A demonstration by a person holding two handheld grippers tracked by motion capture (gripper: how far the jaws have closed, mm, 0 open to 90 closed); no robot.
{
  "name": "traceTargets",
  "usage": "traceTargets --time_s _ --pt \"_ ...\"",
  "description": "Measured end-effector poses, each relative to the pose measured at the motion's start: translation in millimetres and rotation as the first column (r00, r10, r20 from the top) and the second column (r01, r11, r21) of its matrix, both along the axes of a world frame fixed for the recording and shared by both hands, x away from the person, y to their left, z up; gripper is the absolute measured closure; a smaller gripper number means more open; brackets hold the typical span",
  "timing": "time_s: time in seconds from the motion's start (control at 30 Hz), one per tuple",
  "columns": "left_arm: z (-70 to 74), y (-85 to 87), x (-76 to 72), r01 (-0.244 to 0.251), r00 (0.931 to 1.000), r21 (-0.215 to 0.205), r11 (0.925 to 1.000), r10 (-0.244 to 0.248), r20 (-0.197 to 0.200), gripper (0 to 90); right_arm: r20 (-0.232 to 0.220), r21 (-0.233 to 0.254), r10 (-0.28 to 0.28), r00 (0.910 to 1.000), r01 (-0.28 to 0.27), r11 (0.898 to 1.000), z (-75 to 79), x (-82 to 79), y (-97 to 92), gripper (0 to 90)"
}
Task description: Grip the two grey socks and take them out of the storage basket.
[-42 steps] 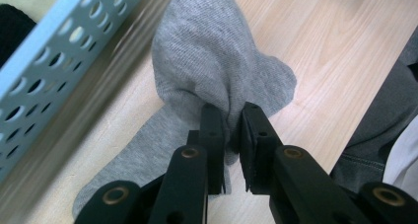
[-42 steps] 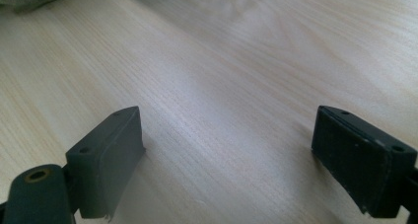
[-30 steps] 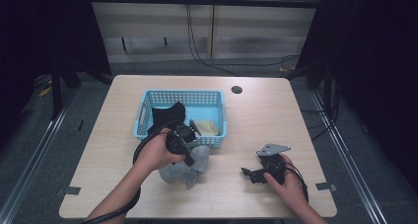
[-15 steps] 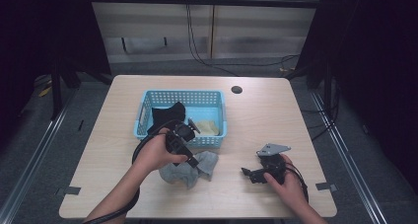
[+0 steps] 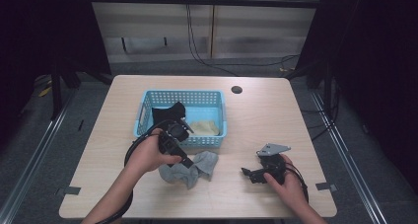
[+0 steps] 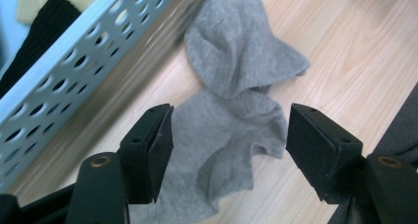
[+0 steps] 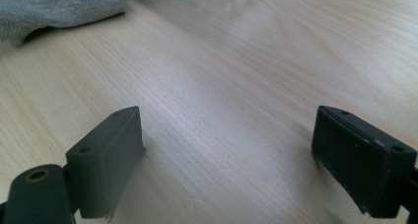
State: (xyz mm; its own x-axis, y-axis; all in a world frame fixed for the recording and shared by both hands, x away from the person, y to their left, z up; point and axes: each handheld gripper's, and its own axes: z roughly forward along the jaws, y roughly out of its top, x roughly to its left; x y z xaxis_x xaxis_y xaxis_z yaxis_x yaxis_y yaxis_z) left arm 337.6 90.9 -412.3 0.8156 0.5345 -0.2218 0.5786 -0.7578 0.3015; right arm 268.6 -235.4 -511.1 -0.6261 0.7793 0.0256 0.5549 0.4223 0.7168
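Start at the left of the high view: your left gripper [image 5: 189, 161] sits at lower centre-left of the frame, just below the front wall of the blue basket [image 5: 143, 116], and the grey sock [image 5: 194, 168] lies crumpled on the table [image 5: 296, 110] directly under and just right of its tip; its jaws have just been opening and now stand apart with the sock between them, neither pad pressing on it — released, not pinched. The sock's long axis runs from lower left to upper right in that view, its upper lobe reaching toward the basket's front wall; so the left hand is plainly the nearer one, right over the cloth, while your right gripper [image 5: 252, 174] rests well apart at lower centre-right, pointing left toward the sock across bare wood.

In the left gripper view the sock [image 6: 231, 115] fills the middle, running from the bottom centre up to the upper middle of the frame, folded on itself with a pinched waist midway; the basket wall [image 6: 74, 71] slants across the upper left, close beside the sock's far end; you can also make out something black and something pale yellow inside it. The high view gives none of those folds — it gives you the spacing of the two hands instead.

In the right gripper view the jaws are spread wide over bare table with nothing between them; a corner of the sock [image 7: 54, 9] shows at the upper left.
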Motion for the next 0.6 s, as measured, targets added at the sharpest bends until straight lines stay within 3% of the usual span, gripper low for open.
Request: traceTargets --time_s 0.6 --pt "-5.7 33.8 -12.0 -0.063 0.9980 -0.035 0.9974 0.063 0.010 30.6 -0.001 0.000 0.000 1.0000 0.000 1.000 0.0 0.0 0.0 11.6"
